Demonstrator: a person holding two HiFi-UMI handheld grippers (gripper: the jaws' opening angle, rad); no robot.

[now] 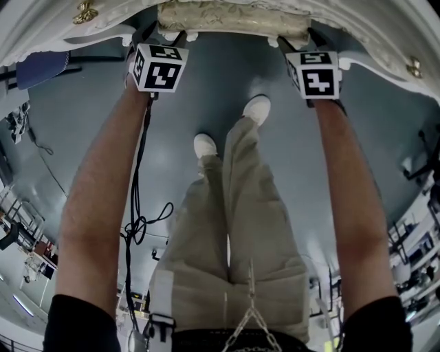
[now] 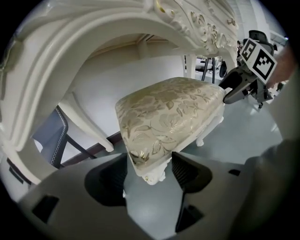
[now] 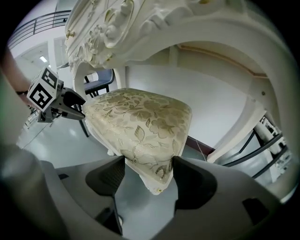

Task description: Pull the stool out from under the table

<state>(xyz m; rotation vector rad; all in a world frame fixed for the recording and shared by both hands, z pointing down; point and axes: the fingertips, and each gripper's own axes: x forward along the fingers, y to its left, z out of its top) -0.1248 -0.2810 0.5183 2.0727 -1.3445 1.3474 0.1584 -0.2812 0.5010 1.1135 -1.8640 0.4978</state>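
Stool with a carved cream-white wooden frame and a padded seat in cream fabric patterned with gold flowers stands on a glossy grey floor. Its seat is tucked under the arched apron of an ornate white carved table with gilt details.

Seen from my head, looking steeply down, a blue-grey upholstered chair sits by the table at far left. A black cable hangs beside my left forearm. My beige trousers and white shoes fill the centre. Behind the stool, under the table, is a plain white wall with a dark skirting strip along its foot.

My left gripper points down at the near left corner of the stool. Its two dark jaws are spread wide, one on each side of that corner. The ribbed pads sit just beside the fabric edge and do not squeeze it.

My right gripper mirrors this at the near right corner. Its jaws are released and wide apart, with the seat corner and the white tip of the frame between them. The pads lie close to the fabric on both sides without clamping.

Each gripper's black-and-white marker cube shows in the other's view, at the opposite seat corner.
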